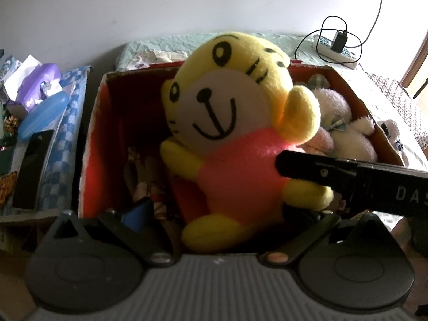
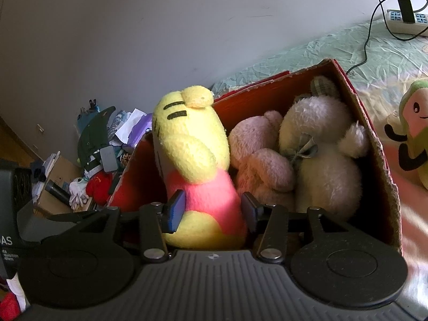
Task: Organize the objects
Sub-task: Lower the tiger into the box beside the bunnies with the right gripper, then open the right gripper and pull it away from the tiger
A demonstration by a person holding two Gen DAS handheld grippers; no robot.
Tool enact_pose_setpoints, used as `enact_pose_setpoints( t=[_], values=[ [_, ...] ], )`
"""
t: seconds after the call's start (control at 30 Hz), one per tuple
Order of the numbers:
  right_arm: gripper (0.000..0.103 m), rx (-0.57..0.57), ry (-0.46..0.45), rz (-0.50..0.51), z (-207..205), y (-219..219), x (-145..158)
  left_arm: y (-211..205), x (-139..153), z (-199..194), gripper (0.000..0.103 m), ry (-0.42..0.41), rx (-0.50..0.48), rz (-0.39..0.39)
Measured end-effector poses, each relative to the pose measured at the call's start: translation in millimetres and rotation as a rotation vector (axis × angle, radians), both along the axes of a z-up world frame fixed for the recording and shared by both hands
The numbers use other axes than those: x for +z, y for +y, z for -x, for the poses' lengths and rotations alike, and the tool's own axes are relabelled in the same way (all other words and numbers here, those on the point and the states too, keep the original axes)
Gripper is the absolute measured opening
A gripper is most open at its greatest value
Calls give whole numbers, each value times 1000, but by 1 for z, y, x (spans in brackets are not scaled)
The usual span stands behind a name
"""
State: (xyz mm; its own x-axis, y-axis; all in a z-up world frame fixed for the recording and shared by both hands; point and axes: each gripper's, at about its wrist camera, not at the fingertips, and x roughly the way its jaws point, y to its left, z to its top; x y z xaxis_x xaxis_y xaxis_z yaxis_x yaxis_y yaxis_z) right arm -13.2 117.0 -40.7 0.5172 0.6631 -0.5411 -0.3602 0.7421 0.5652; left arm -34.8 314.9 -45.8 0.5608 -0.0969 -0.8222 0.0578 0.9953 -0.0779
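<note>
The yellow tiger plush [image 2: 198,160] stood upright in the red cardboard box [image 2: 374,144], long axis near vertical, its pink-shirted body directly ahead of the right hand-held gripper [image 2: 212,211]. The blue pads bracketed the body at hip level; a pad [image 2: 175,211] sat against the plush's left flank, the other close by the right flank, and I could not tell whether either pressed. I read the jaws as parted around the toy, not clamped.

The right hand-held gripper was the nearer one. The left hand-held gripper [image 1: 214,214] faced the toy's front from the box's near edge; its fingers were mostly hidden behind the plush, so I could not tell its state.

Box contents: the tiger at centre, a pale pink plush [image 2: 262,160] beside it and touching, a cream plush [image 2: 323,160] against the box's far wall. More dark items lay low beside the tiger, unidentified. A green-and-pink plush [image 2: 414,131] sat outside the box on the bed [image 2: 321,61].
</note>
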Motion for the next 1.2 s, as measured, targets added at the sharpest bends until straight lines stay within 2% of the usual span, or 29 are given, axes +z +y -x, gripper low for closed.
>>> enact_pose_setpoints(
  t=[1.2],
  values=[
    [52,18,-1,13,2,0,4,1,1,7,103,-44,0,3]
  ],
)
